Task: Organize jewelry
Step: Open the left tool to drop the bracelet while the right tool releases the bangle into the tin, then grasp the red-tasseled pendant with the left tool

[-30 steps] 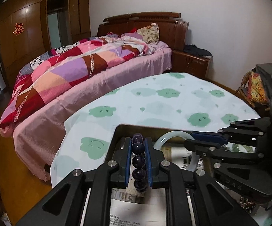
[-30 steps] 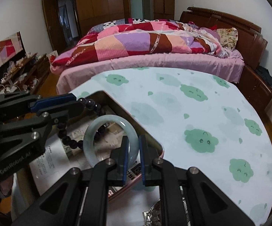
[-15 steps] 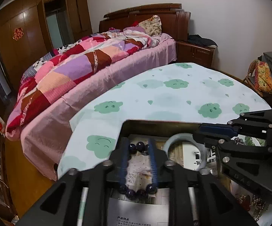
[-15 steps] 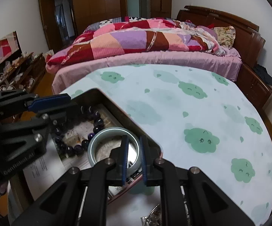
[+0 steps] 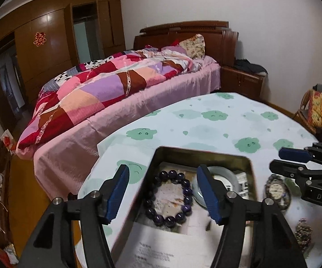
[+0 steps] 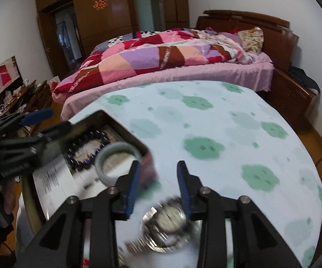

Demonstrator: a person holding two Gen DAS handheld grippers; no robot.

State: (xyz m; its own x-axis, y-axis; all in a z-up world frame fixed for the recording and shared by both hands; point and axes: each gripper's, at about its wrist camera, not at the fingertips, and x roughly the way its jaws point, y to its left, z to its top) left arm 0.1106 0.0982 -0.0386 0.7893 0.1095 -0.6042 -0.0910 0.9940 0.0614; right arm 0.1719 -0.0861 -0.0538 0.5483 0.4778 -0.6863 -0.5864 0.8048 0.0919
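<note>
A dark purple bead bracelet (image 5: pixel 169 198) lies loose on paper inside an open metal tin (image 5: pixel 203 154). My left gripper (image 5: pixel 164 191) hovers over it, its jaws opening wide and not touching the beads. A pale green jade bangle (image 6: pixel 116 164) rests in the same tin, partly hidden behind the left gripper's right finger (image 5: pixel 207 192). My right gripper (image 6: pixel 158 184) has come off the bangle; its jaws are opening with nothing pressed between them, above the cloth beside the tin (image 6: pixel 125 131). A silver wristwatch (image 6: pixel 172 220) lies just below its fingertips.
The round table wears a pale cloth with green clouds (image 5: pixel 216 122). A printed sheet (image 5: pixel 161 250) lines the tin's near end. Another chain-like piece (image 5: pixel 303 234) lies by the watch (image 5: pixel 275 189). A bed with a patchwork quilt (image 5: pixel 116 89) stands behind the table.
Both grippers were shut, left on the bead bracelet, right on the jade bangle. Both pieces now lie released in the tin, and the right gripper has moved right, over the watch.
</note>
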